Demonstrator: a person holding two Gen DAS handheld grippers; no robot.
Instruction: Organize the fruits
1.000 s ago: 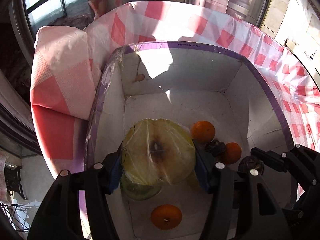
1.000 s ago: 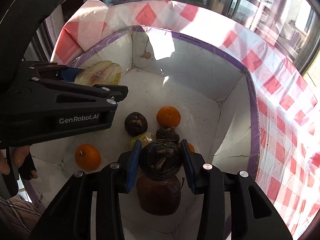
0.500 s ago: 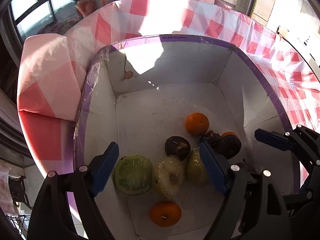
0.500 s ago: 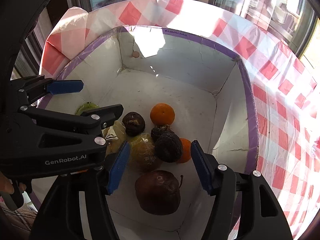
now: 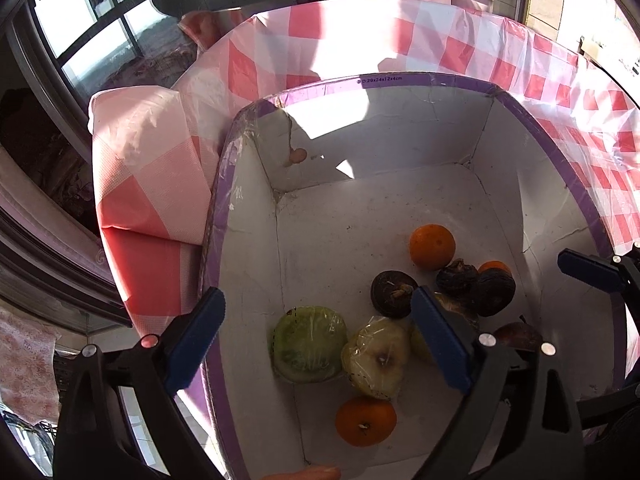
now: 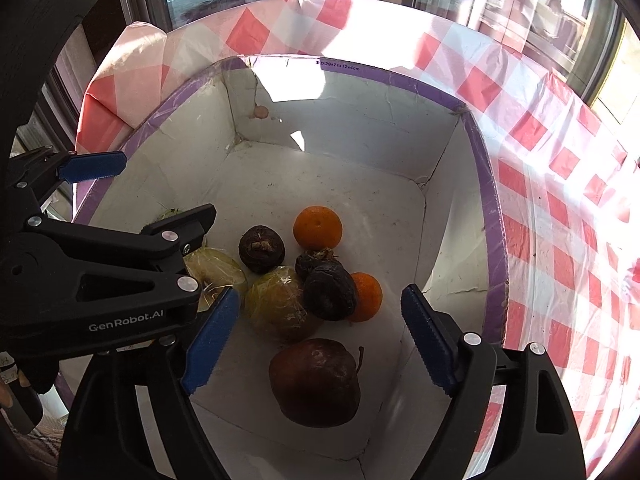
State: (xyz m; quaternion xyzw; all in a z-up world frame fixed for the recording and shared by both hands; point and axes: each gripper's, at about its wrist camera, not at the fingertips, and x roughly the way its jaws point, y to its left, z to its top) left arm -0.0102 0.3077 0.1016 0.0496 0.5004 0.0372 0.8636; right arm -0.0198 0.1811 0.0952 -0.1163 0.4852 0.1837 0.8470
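A white cardboard box with a purple taped rim (image 5: 424, 80) stands on a red-and-white checked plastic tablecloth (image 5: 532, 64), and all the fruit lies on its floor, toward the near side.

Going left to right in the left wrist view: one green round fruit in cling film (image 5: 310, 344), then one pale yellow apple in cling film (image 5: 376, 362) touching it, with one orange (image 5: 366, 420) just nearer than both. A second wrapped yellowish fruit (image 6: 278, 306) lies behind the left gripper's right finger. Further right come three dark brown wrinkled round fruits (image 5: 392, 294), two of them pressed together, a second orange (image 5: 432, 246) at the far edge of the group, and a third orange (image 6: 366, 296) half hidden behind the dark pair. One dark red apple (image 6: 314, 382) sits nearest on the right.

The left gripper (image 5: 318, 346) hangs over the near left of the box, jaws spread wide and holding nothing. The right gripper (image 6: 316, 344) hangs above the red apple, jaws likewise wide apart and empty.
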